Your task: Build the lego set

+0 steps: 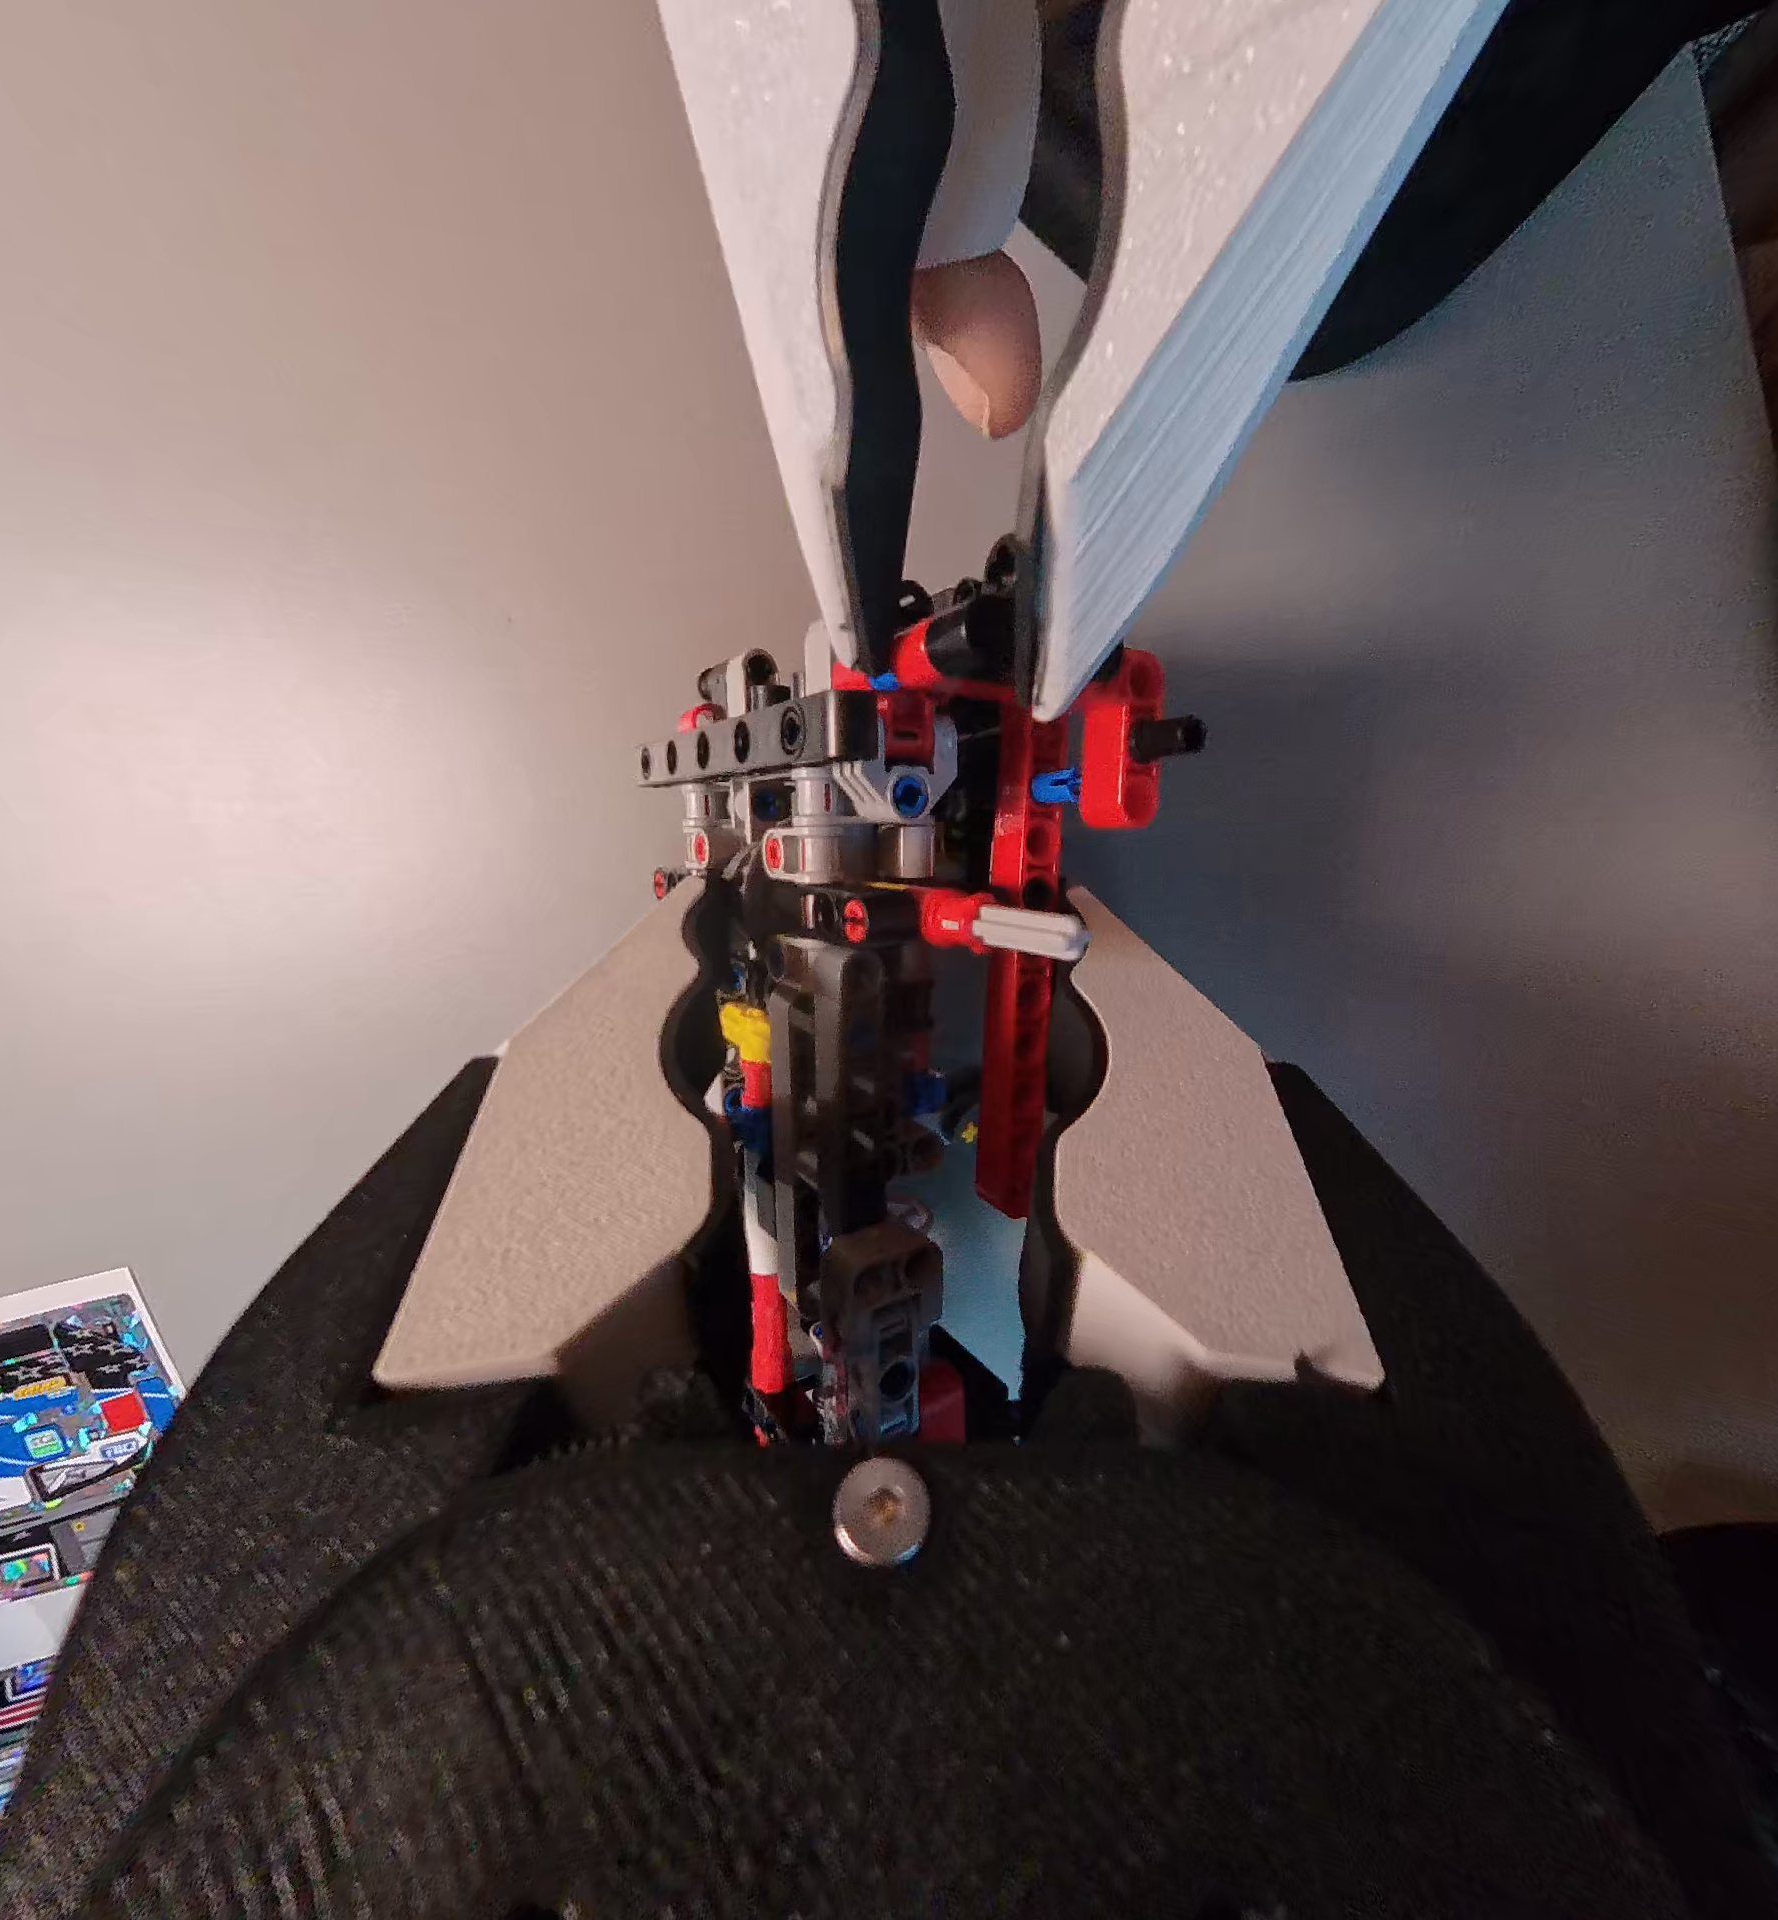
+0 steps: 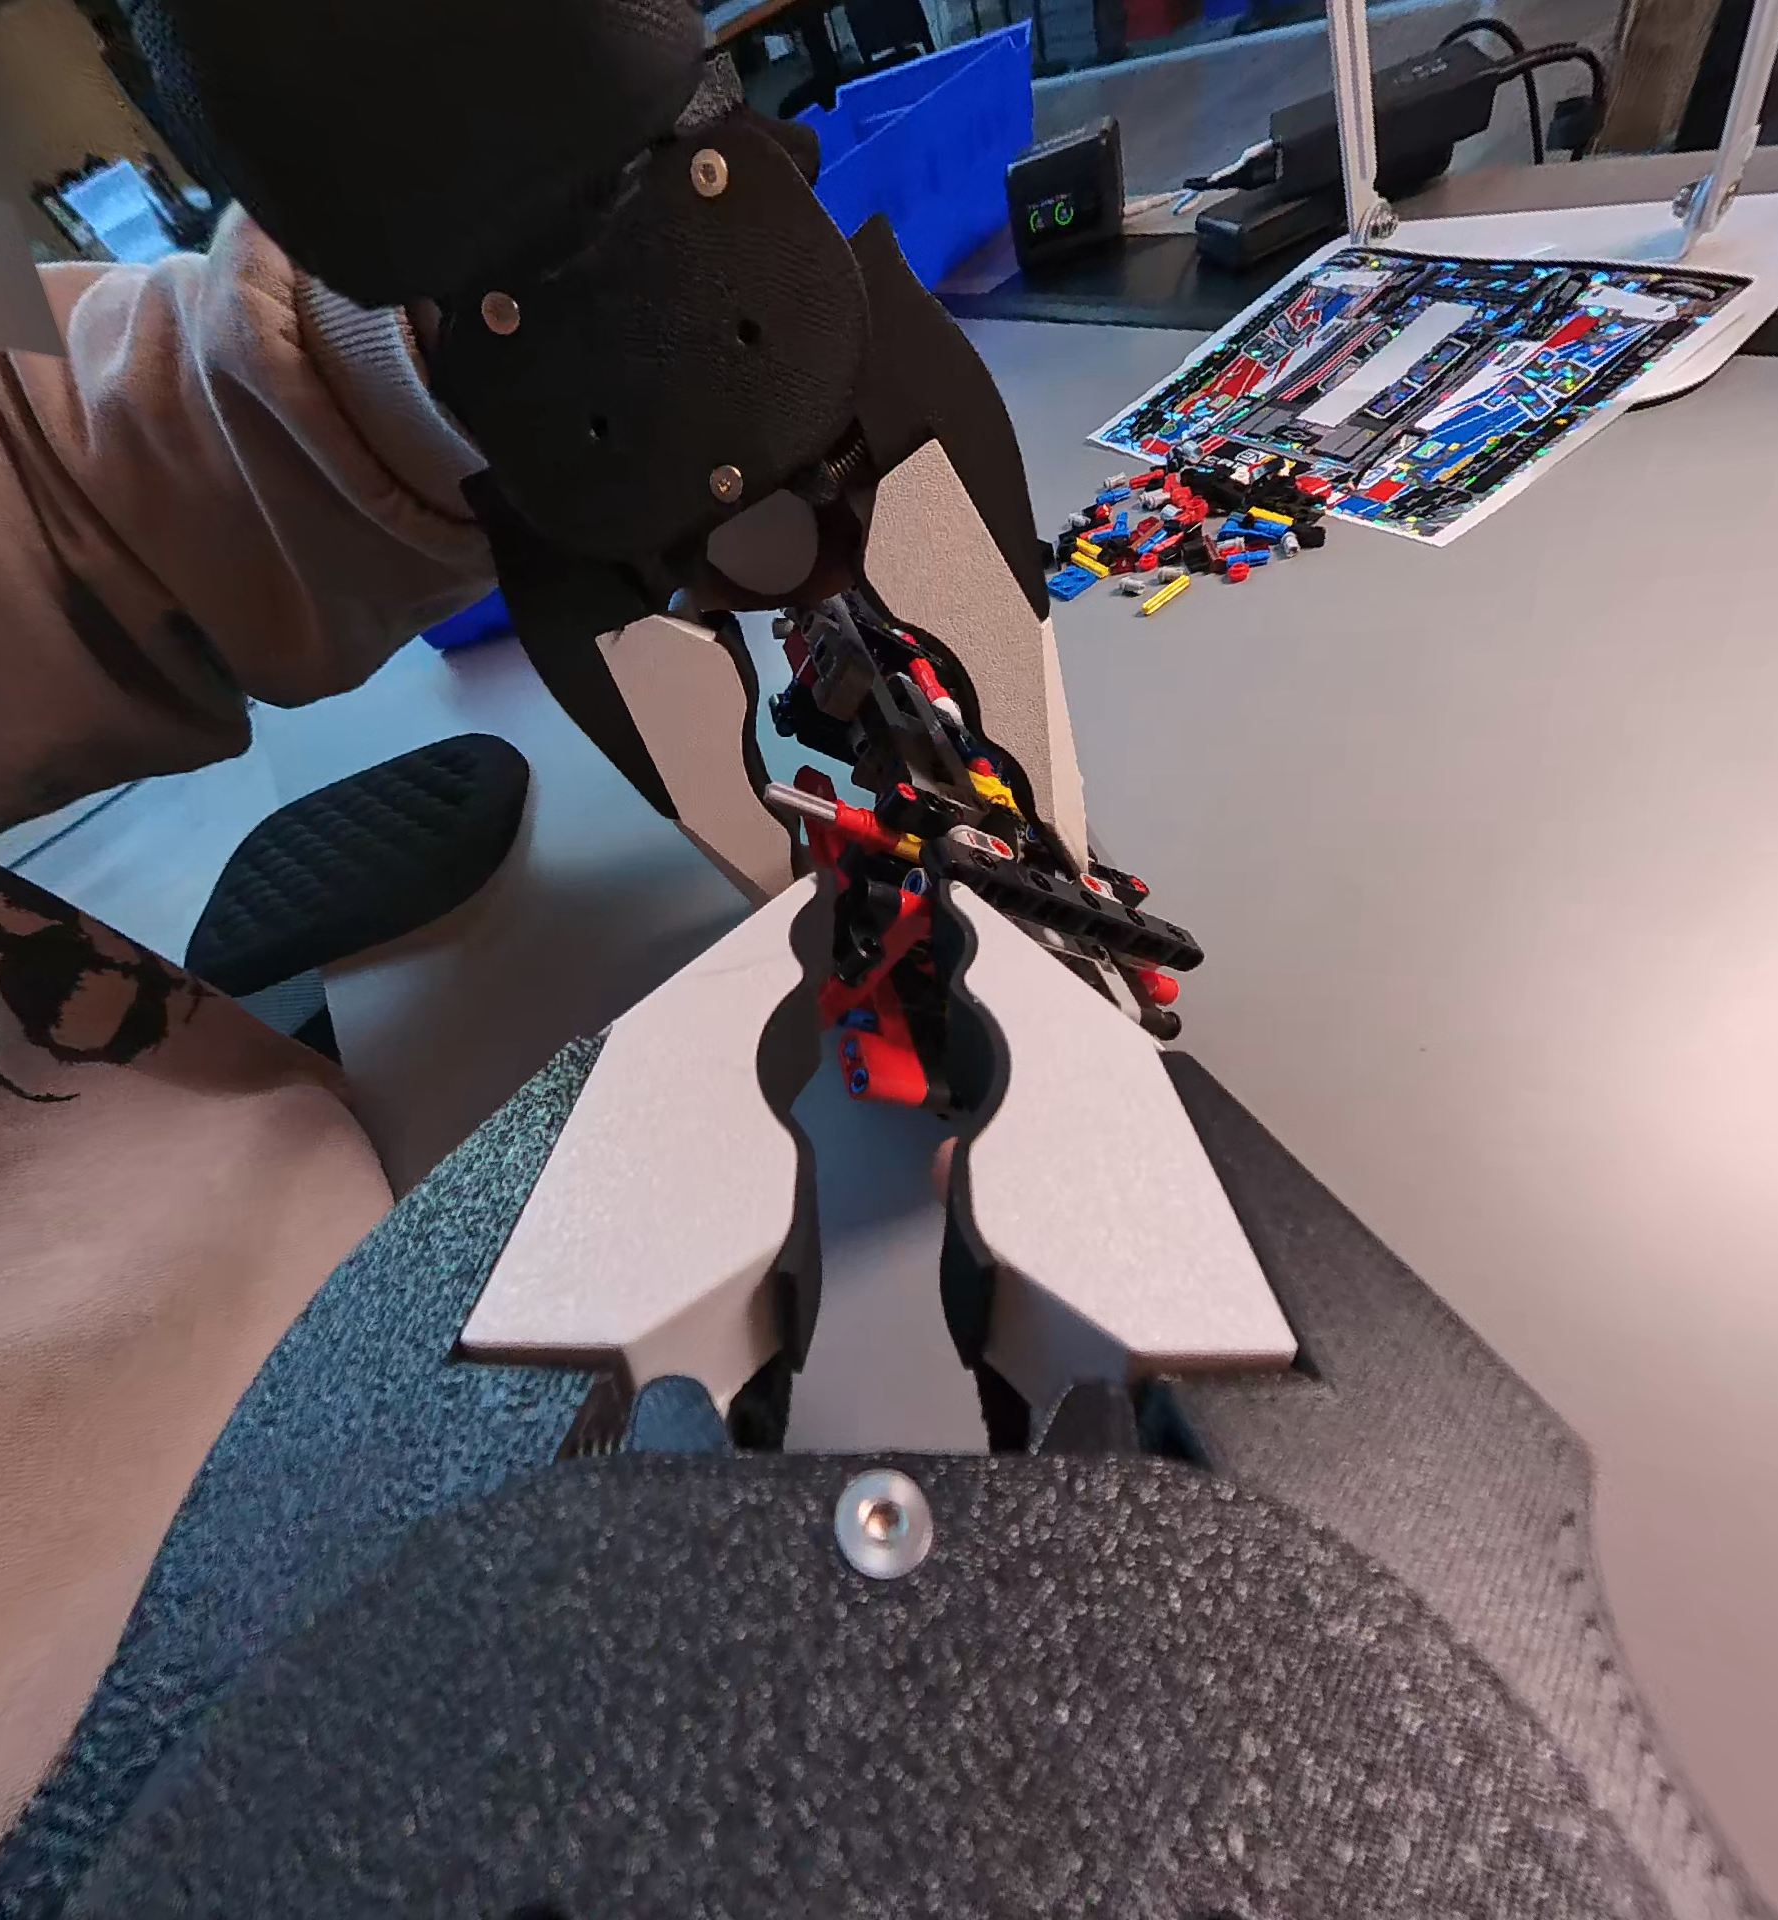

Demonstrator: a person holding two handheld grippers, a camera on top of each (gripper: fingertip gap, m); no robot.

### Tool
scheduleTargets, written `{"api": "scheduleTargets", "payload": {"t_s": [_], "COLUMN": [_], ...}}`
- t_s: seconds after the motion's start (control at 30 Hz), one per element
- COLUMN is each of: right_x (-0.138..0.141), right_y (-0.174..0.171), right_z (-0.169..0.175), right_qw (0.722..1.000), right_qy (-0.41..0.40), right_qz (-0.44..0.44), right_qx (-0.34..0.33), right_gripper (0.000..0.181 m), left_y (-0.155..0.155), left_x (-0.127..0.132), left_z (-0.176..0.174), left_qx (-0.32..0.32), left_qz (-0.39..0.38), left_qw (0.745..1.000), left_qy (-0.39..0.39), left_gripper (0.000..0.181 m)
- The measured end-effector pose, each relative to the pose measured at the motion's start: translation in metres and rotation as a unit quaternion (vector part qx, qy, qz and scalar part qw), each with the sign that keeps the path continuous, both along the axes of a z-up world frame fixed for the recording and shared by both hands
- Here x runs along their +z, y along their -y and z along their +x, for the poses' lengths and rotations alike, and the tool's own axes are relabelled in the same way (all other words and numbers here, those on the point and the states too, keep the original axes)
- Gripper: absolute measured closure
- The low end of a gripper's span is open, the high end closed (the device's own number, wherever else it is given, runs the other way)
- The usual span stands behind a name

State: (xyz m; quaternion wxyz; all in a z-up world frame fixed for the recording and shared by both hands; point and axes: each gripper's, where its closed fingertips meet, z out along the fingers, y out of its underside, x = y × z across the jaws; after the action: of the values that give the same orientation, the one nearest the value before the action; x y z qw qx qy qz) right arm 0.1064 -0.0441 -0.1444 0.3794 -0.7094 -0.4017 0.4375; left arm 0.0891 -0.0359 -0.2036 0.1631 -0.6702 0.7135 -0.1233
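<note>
Left gripper (image 1: 890, 914): jaws pinching the lower body of the lego assembly (image 1: 864, 935), which stands lengthwise between the two fingers, its long red beam (image 1: 1020, 987) lying against the inner face of one finger. Right gripper (image 2: 890, 914): jaws closed on the opposite, red end of the same assembly, the tips meeting the left gripper's nearly head-on (in the left wrist view the right gripper (image 1: 952, 675) comes in from the top of the frame, tips clamped on the red and black upper parts). The assembly is thus held off the tabletop (image 2: 1487, 935) between both grippers. A black studded beam (image 2: 1082, 909) projects sideways from it; a short grey axle (image 2: 802, 802) sticks out on the other side. A fingertip (image 1: 978, 343) shows between the right gripper's fingers.

Farther out on the tabletop: a scatter of loose lego pieces (image 2: 1197, 525) in red, blue, black and yellow, just beside a glittering sticker sheet (image 2: 1436, 384). A person's light sleeve (image 2: 241, 468) lies behind the left gripper. A black armrest (image 2: 355, 852) sits below the tabletop edge; a blue bin (image 2: 926, 135) stands in the background.
</note>
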Motion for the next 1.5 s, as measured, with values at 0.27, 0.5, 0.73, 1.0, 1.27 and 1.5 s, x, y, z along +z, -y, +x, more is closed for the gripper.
{"api": "scheduleTargets", "payload": {"t_s": [0.27,0.5,0.73,1.0,1.27,1.5], "right_x": [-0.0013,-0.0025,-0.0038,-0.0064,-0.0026,-0.0006], "right_y": [0.0066,0.0047,0.0029,0.0018,0.0004,0.0004], "right_z": [0.0048,0.0045,0.0047,0.0055,0.0037,0.0012], "right_qw": [0.999,1.000,0.999,0.999,0.999,0.999], "right_qy": [0.026,0.023,0.016,0.001,0.008,-0.008], "right_qz": [0.025,-0.003,-0.026,-0.044,-0.036,-0.039], "right_qx": [-0.014,0.002,0.016,0.024,0.007,-0.006], "right_gripper": [0.162,0.164,0.164,0.163,0.164,0.164], "left_y": [0.0024,0.0016,0.0009,-0.0001,-0.0011,0.0025], "left_x": [0.0010,0.0003,0.0001,-0.0009,0.0011,-0.0006], "left_z": [0.0019,0.0022,0.0020,0.0022,0.0021,-0.0019], "left_qx": [-0.008,-0.006,0.001,0.007,0.011,-0.006], "left_qz": [-0.005,-0.009,-0.016,-0.017,-0.021,-0.007], "left_qw": [1.000,1.000,1.000,1.000,1.000,1.000], "left_qy": [0.010,0.007,0.004,-0.004,0.007,0.004], "left_gripper": [0.122,0.123,0.123,0.123,0.118,0.109]}}
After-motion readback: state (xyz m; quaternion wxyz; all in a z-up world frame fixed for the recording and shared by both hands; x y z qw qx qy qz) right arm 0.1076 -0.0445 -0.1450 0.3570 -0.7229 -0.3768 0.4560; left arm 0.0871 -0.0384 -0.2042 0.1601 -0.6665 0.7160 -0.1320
